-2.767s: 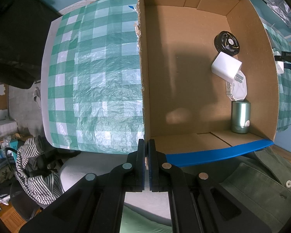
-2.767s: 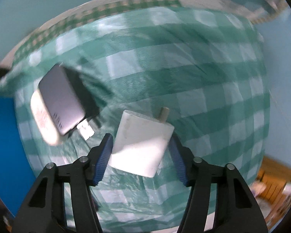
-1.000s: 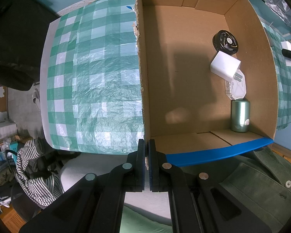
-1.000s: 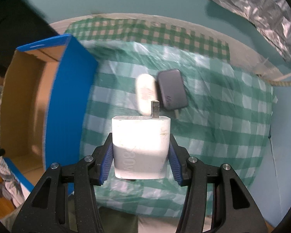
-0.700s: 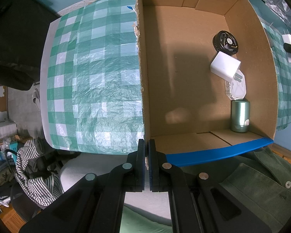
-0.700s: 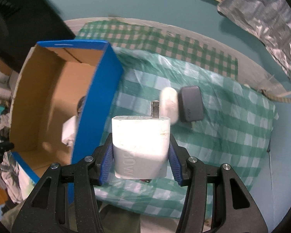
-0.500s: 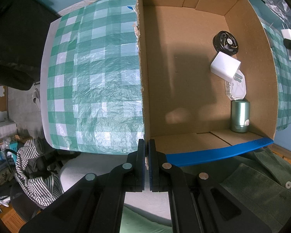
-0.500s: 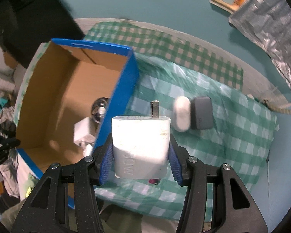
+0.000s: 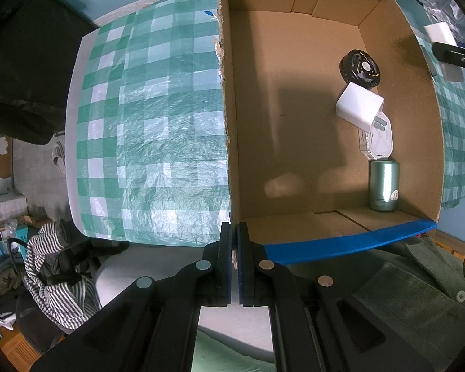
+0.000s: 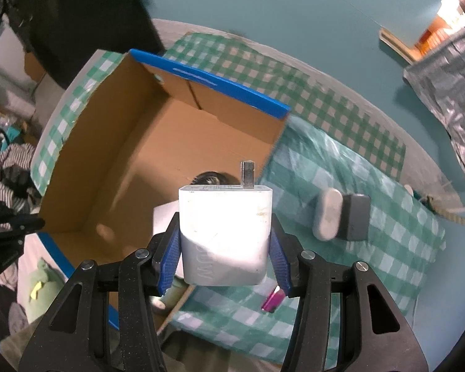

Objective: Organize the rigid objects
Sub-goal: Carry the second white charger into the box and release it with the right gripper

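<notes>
My right gripper (image 10: 223,262) is shut on a white charger block (image 10: 224,232), prong pointing away, held in the air over the right wall of the cardboard box (image 10: 158,142). The same charger (image 9: 438,32) shows at the top right of the left wrist view. My left gripper (image 9: 234,249) is shut on the box's near left corner, pinching the cardboard wall (image 9: 226,93). Inside the box lie a black round disc (image 9: 359,68), a white charger (image 9: 358,107), a white plug adapter (image 9: 376,141) and a green cylinder (image 9: 383,186).
On the green checked cloth (image 10: 372,217) right of the box lie a white oval case (image 10: 327,218), a dark grey block (image 10: 355,217) and a small pink item (image 10: 272,302). Silver foil (image 10: 449,83) sits at the far right. A green-clad person (image 9: 403,294) is at the table's near edge.
My right gripper has carried the white charger leftward from above the cloth to over the box's right wall, rolling somewhat. The left gripper has stayed clamped on the box corner.
</notes>
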Tool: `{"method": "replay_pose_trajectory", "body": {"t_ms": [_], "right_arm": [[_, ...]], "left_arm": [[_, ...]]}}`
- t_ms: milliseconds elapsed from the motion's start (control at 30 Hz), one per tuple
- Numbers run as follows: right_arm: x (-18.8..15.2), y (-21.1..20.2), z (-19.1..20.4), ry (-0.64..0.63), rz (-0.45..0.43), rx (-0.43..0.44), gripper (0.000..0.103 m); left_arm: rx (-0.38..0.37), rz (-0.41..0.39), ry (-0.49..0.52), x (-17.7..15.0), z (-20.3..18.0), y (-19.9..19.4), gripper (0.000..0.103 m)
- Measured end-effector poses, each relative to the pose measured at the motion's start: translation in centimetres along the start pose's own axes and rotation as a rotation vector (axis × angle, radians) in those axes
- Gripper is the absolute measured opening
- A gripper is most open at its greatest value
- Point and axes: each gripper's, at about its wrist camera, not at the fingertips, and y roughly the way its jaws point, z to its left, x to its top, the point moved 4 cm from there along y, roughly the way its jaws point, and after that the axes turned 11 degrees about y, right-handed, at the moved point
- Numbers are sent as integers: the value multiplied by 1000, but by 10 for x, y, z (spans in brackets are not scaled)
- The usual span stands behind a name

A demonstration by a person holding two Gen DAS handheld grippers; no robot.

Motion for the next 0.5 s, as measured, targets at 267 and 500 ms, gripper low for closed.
{"method": "replay_pose_trajectory", "body": {"t_ms": [267,500], "right_arm": [[1,19,19,-34,35,10,52],[0,39,27,-58,59,9,52]], "left_arm": [[2,-3,1,1,1,0,3],[-1,-2,1,0,0,0,3]]}}
